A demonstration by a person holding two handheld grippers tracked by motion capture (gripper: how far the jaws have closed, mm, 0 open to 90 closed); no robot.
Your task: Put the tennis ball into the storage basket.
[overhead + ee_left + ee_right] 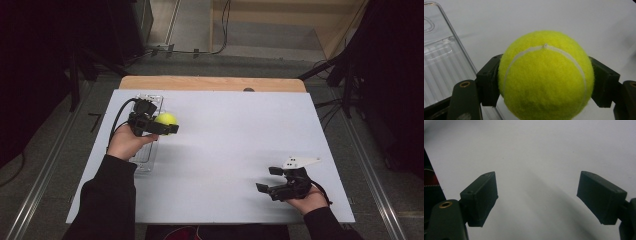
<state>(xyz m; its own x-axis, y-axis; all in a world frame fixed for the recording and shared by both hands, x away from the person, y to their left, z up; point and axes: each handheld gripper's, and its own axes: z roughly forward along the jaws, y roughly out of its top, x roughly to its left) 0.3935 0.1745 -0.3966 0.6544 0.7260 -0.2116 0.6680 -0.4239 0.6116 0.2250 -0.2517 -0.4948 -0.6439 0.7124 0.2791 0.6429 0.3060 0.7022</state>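
Yellow felt bulges between the jaws of my left tongs (167, 126), which are closed on the tennis ball (166, 119) near the far left corner of the white tabletop (230, 150). In the left gripper view the ball (544, 75) is pinched at its two sides, roughly across its widest part, just beside the clear plastic tray (441, 65) that lies along the left edge. From above, that tray (145, 162) runs partly under my left hand (126, 142). My right tongs (274, 181) rest near the near right corner, jaws spread wide with nothing between them, well apart from the ball. I judge the main risk to be the ball squirting out: it is round and springy, and the flat pads touch it only on small patches, so a jolt or a slackened squeeze could let it roll off across the smooth tabletop. Swinging low could also knock the light tray askew.
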